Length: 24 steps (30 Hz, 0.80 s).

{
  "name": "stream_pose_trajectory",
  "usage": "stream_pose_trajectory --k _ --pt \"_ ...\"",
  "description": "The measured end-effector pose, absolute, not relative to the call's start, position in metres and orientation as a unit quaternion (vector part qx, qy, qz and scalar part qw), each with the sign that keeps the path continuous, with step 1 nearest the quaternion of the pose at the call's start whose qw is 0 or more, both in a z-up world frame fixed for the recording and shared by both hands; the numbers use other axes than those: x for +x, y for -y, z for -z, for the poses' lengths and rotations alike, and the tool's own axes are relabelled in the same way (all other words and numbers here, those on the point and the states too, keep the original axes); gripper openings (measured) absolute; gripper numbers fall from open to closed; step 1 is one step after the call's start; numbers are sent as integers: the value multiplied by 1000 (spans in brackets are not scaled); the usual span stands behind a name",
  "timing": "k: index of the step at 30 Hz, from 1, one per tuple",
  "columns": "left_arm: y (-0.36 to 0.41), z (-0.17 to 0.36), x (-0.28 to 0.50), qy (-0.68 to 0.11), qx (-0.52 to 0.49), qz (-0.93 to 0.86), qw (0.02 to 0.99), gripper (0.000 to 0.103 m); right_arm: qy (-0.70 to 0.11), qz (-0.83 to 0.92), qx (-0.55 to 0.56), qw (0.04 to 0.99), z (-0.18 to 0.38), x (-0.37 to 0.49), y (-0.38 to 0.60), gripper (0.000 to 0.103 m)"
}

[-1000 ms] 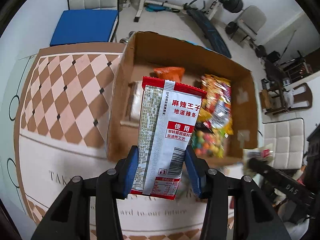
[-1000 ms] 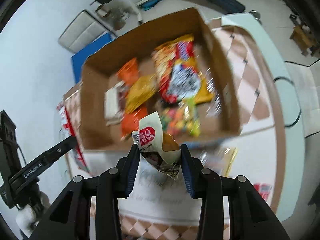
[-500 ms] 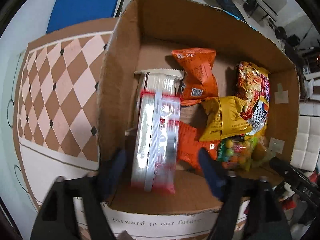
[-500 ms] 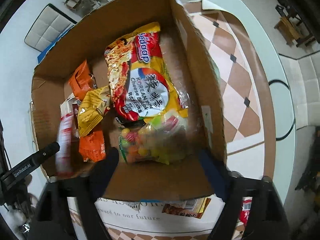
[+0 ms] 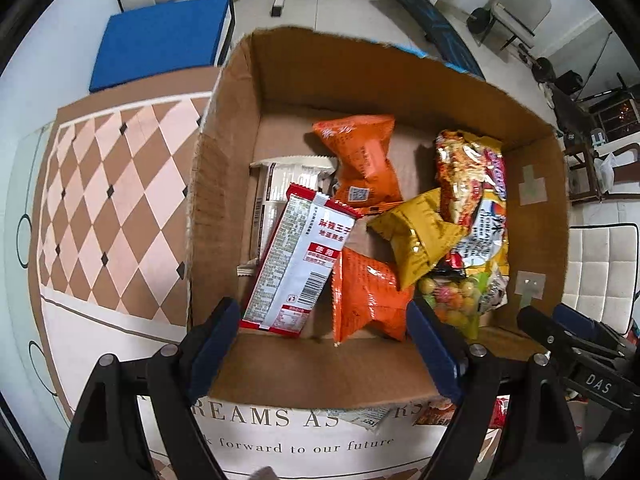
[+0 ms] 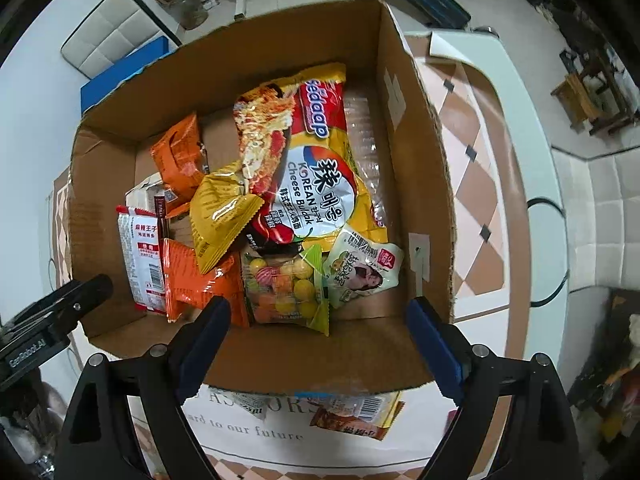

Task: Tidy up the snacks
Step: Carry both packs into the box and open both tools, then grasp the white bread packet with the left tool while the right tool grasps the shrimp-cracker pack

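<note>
An open cardboard box (image 5: 224, 184) (image 6: 424, 184) holds several snack packets. The red and white spicy strip packet (image 5: 298, 266) (image 6: 141, 258) lies at its left side. A small white and green packet (image 6: 362, 266) lies at the front right, beside a candy bag (image 6: 284, 288), a yellow packet (image 5: 416, 236) and a large noodle bag (image 6: 312, 160). My left gripper (image 5: 324, 344) is open and empty above the box's near wall. My right gripper (image 6: 318, 344) is open and empty there too.
More snack packets (image 6: 356, 412) lie on the tablecloth (image 5: 80, 184) in front of the box. A blue cushion (image 5: 160, 40) and chairs stand beyond the table. The other gripper shows at each view's edge (image 5: 580, 356) (image 6: 48, 320).
Both grippers opened and let go of their packets. The red and white packet and the small white and green packet now lie in the box.
</note>
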<state>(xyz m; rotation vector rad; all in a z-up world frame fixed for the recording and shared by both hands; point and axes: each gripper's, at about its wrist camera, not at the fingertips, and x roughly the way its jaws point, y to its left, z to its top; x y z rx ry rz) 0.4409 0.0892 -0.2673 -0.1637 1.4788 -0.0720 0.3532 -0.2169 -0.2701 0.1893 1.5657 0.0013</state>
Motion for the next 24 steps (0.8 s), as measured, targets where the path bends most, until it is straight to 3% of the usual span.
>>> stream_pose_trajectory --k 11,24 --pt "-73 207 392 -595 -50 26 802 85 -645 -16 16 764 213 317 198 92" --pt "-70 142 333 -529 -51 21 847 85 -589 -41 21 807 144 260 194 92"
